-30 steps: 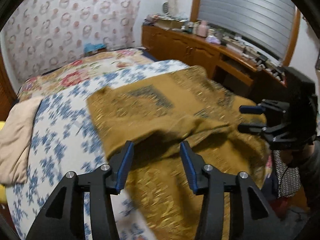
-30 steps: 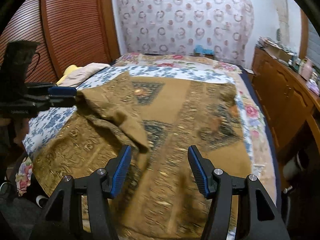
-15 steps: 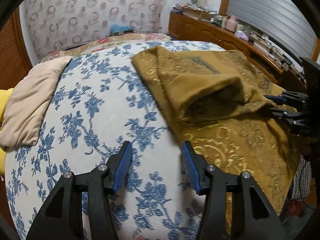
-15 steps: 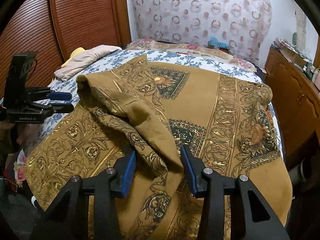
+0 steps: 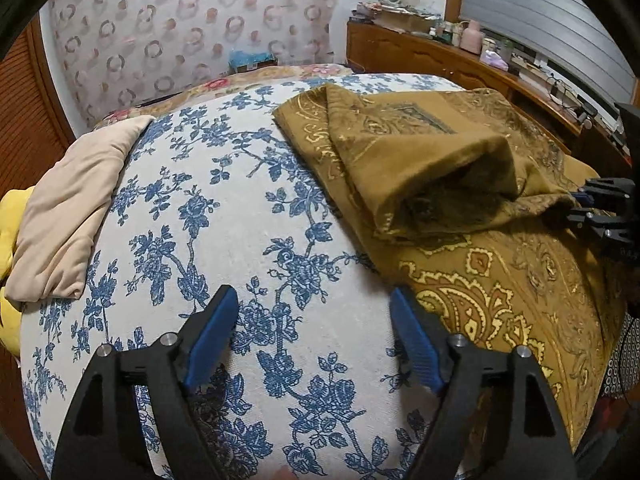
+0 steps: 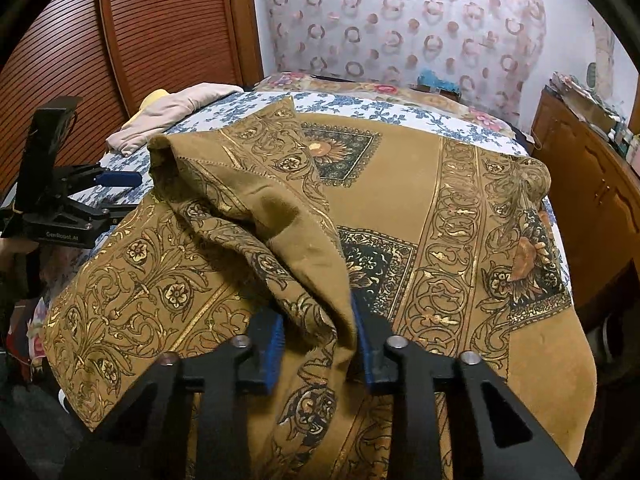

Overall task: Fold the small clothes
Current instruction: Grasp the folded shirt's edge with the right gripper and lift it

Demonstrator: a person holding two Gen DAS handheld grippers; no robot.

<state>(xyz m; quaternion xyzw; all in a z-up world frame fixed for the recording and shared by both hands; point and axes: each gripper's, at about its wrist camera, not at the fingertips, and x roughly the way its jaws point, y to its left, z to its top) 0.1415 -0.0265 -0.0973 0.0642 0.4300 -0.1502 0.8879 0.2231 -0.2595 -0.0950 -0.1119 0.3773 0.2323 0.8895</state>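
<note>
After releasing the cloth a second earlier, the left gripper (image 5: 312, 336) hovered spread over the blue-flowered bedsheet (image 5: 240, 216), while the right gripper (image 6: 318, 340) pinched the ochre patterned cloth's (image 6: 400, 200) near corner, half-folded on the bed.

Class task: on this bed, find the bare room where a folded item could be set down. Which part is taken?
Free: the blue-flowered sheet between the beige cloth and the brown patterned cloth. Taken: the whole side under that brown cloth.

Both wrist views look low across the bed (image 5: 280, 208), sharing the brown cloth (image 6: 400, 200).
</note>
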